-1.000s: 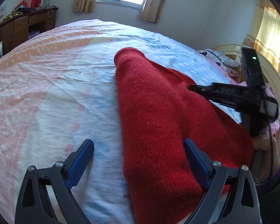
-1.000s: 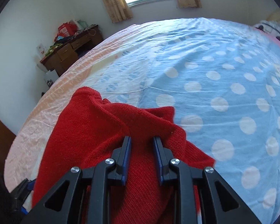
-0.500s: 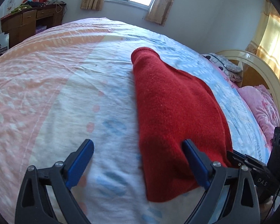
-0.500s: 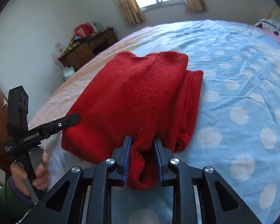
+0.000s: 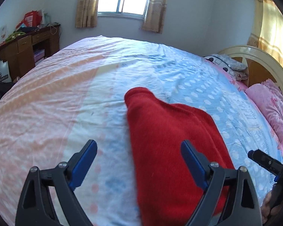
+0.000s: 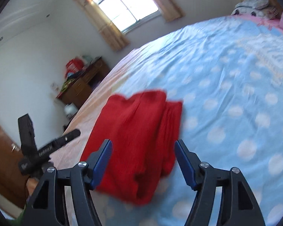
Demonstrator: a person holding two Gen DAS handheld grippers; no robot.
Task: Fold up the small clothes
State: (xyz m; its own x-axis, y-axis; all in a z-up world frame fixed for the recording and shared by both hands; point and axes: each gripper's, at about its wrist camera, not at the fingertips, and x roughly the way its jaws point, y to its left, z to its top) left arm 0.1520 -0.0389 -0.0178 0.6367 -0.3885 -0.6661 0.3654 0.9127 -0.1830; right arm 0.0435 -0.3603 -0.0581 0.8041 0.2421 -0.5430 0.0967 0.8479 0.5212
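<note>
A folded red knit sweater lies on the bed; it also shows in the right wrist view. My left gripper is open and empty, held above the sweater's left edge and the sheet. My right gripper is open and empty, held above the near end of the sweater. The right gripper shows at the right edge of the left wrist view. The left gripper shows at the left of the right wrist view.
The bed sheet is pink on the left and blue with white dots on the right. A pink pillow and a headboard are at the right. A wooden desk stands by the wall.
My right gripper has opened and let go of the sweater, then pulled back and up. My left gripper has risen and drawn back. The sweater lies folded on the bed.
</note>
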